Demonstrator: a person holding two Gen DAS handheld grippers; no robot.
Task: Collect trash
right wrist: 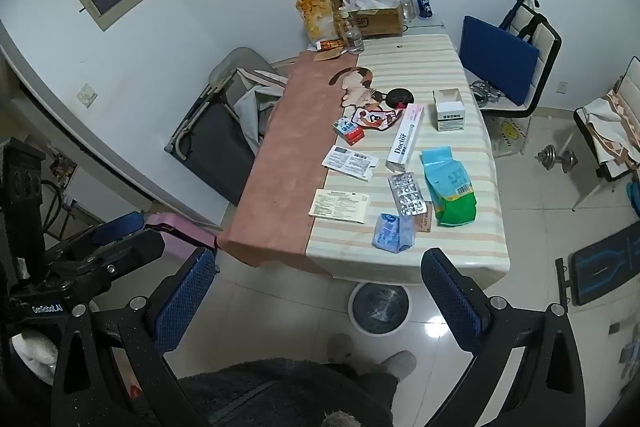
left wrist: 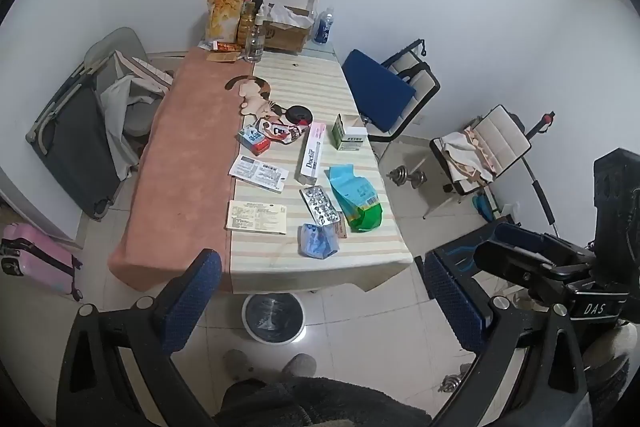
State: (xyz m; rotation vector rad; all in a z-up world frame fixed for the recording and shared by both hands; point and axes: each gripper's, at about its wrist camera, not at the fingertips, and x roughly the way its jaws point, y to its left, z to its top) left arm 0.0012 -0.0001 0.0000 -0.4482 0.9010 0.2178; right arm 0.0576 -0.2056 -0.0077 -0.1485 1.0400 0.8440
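Trash lies on the striped half of the table (left wrist: 280, 259) (right wrist: 460, 251): a crumpled blue wrapper (left wrist: 318, 240) (right wrist: 390, 233) nearest the front edge, a foil blister pack (left wrist: 321, 205) (right wrist: 407, 195), a green and blue bag (left wrist: 356, 197) (right wrist: 450, 185), a white "Doctor" box (left wrist: 311, 157) (right wrist: 405, 141), two printed leaflets (left wrist: 257, 215) (right wrist: 340, 205), a small red and blue carton (left wrist: 253, 139) (right wrist: 348, 129). A round bin (left wrist: 274, 317) (right wrist: 380, 309) stands on the floor under the table's front edge. My left gripper (left wrist: 320, 303) and right gripper (right wrist: 316, 297) are open and empty, held above the floor short of the table.
A pink cloth (left wrist: 180, 163) covers the table's left half. Bottles, a cardboard box (left wrist: 286, 31) and a snack bag stand at the far end. Chairs (left wrist: 388, 95) stand to the right, a folded cot (left wrist: 76, 147) to the left, a dumbbell (left wrist: 406, 179) on the floor.
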